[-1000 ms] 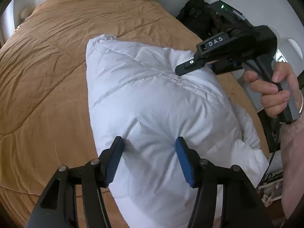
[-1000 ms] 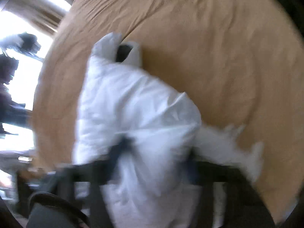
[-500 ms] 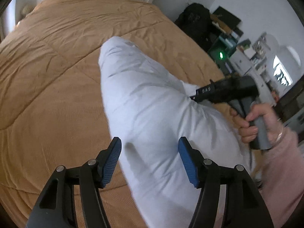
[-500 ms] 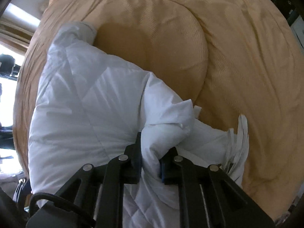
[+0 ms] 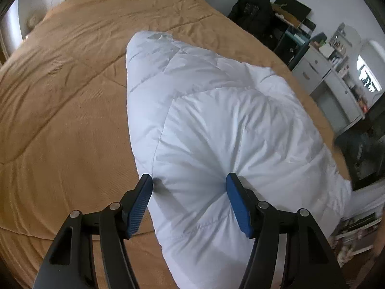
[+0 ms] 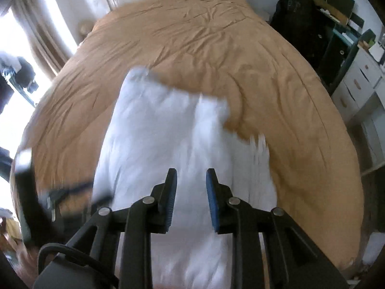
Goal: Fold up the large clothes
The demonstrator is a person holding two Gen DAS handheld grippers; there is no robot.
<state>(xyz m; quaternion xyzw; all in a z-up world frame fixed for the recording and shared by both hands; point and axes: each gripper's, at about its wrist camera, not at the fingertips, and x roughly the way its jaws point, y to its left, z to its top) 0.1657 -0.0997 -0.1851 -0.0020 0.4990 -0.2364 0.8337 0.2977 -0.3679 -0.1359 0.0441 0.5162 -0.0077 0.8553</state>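
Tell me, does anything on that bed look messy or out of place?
Only the white quilted garment. It lies in a puffy, lopsided heap on the tan bedspread rather than a neat fold, and its far end looks uneven. Nothing looks torn or spilled, though the right wrist view is blurred.

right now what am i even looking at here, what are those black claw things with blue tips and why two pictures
Those claws are hand-held grippers, one in each of a person's hands, and no robot arm is involved. Each carries a wide-angle camera looking along its two fingers, so there is one picture per hand.

On the bed with the tan quilted cover lies a puffy white quilted garment, partly folded.

The left gripper has its blue-padded fingers pressing into a bulge of the white fabric between them. The right gripper hovers above the garment with its jaws opening and nothing visibly pinched between them; that picture is blurred.
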